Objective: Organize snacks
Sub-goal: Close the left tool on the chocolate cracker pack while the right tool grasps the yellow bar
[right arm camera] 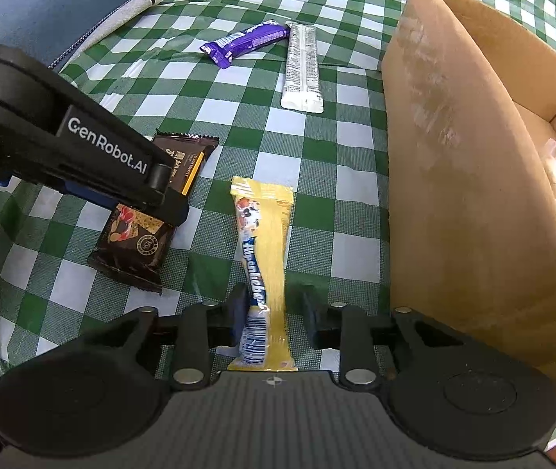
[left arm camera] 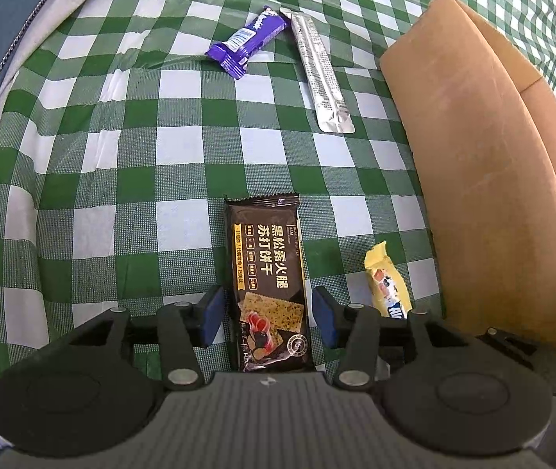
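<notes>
Green-and-white checked tablecloth (left arm camera: 129,179) under everything, pretty loud pattern. Black cracker pack (left arm camera: 268,285) with gold lettering, a yellow side strip, and a tan-and-red cracker photo at the bottom. Yellow candy stick (right arm camera: 266,258) with a blue-and-white logo band plus a white barcode patch. Purple bar wrapper (left arm camera: 247,41) with a small white label. Silver-white sachet (left arm camera: 322,74) covered in tiny grey print. Plain brown cardboard box (left arm camera: 485,179), paler scuffed streaks on its wall. Black left gripper (left arm camera: 268,314) with blue pads, white lettering on its side. Black right gripper (right arm camera: 274,314), same look. Blue-grey upholstery (right arm camera: 59,11) past the cloth's edge.
</notes>
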`<state>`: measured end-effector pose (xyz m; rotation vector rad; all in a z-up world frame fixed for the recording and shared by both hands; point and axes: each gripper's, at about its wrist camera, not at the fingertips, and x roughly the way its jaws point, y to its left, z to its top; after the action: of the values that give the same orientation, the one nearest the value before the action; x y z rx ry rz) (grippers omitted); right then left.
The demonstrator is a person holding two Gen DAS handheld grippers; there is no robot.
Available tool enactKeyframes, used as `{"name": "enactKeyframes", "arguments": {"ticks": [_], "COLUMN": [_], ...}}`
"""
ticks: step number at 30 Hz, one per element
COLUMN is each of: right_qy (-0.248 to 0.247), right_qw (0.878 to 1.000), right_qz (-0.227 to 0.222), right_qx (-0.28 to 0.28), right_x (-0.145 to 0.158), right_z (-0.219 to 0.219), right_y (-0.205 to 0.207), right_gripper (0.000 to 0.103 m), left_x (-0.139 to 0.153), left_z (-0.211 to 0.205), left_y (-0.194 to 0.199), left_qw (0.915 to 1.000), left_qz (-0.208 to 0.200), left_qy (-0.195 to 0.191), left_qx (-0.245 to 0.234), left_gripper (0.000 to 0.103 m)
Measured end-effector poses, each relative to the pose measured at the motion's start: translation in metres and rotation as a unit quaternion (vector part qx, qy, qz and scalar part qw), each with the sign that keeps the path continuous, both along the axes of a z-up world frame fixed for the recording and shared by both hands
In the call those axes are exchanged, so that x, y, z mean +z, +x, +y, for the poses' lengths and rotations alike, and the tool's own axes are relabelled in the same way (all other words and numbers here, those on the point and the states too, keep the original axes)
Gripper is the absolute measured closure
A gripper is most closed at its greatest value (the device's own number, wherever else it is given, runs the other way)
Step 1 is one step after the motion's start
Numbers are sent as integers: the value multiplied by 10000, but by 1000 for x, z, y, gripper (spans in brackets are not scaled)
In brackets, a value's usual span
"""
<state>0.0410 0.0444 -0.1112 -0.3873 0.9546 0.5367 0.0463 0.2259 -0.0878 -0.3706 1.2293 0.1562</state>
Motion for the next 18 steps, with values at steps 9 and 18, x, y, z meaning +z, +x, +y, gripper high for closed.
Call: {"name": "enactKeyframes", "arguments": {"ticks": [9, 18], "right_qy": [67, -5], "right_qw": [9999, 10000], "right_qz": [-17, 64], "right_qx": [-76, -65], "right_x": [4, 1], "right_z": [0, 2], "right_y": [0, 3], "right_gripper": [86, 85], "left_x": [-2, -3], "left_z": [-1, -1], "left_y": [2, 2], "left_qw": [10000, 9998], "left_qz": [-5, 9], "left_qy": [64, 133], "left_qx": [-73, -158], "left_gripper": [49, 49]}}
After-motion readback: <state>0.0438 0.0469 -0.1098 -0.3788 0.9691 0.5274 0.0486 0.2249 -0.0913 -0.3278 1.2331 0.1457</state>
